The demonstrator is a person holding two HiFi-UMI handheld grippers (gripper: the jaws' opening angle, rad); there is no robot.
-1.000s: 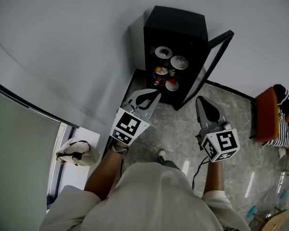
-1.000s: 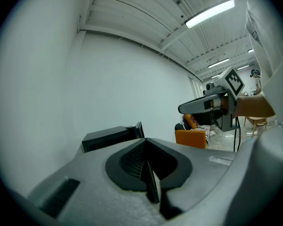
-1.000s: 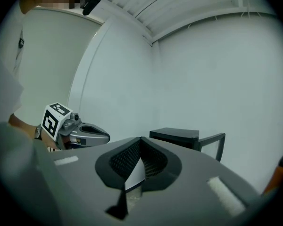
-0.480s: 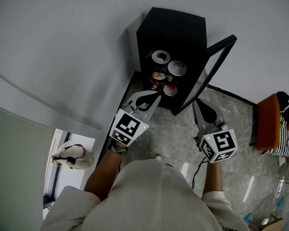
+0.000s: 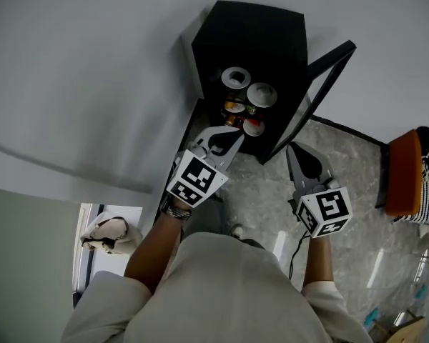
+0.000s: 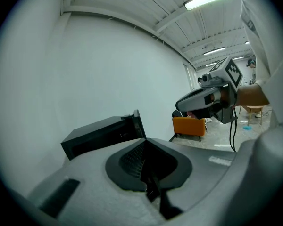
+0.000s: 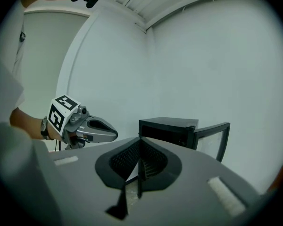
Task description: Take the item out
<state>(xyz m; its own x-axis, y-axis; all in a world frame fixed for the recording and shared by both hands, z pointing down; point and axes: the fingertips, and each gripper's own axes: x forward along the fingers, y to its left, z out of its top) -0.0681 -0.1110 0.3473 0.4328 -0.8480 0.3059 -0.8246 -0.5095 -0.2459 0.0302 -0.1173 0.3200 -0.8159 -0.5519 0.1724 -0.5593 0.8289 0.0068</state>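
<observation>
The left gripper (image 5: 231, 137) has its jaws pressed together with nothing between them, as its own view (image 6: 144, 148) shows plainly. It points at the open front of a small black fridge (image 5: 252, 40) and sits just short of the opening. The right gripper (image 5: 295, 150) is likewise closed and empty (its own view (image 7: 140, 147) shows the pads meeting along a line), and it is held beside the left one, below the lower edge of the fridge's glass door (image 5: 319, 90), which stands swung wide. The items (image 5: 247, 102) are inside the fridge: two white round-topped ones toward the back, and a few smaller colourful ones, one of them red, toward the front. The fridge stands on a grey stone floor (image 5: 350, 170) against a white wall (image 5: 93, 63). An orange chair (image 5: 402, 172) stands well off to the right.
</observation>
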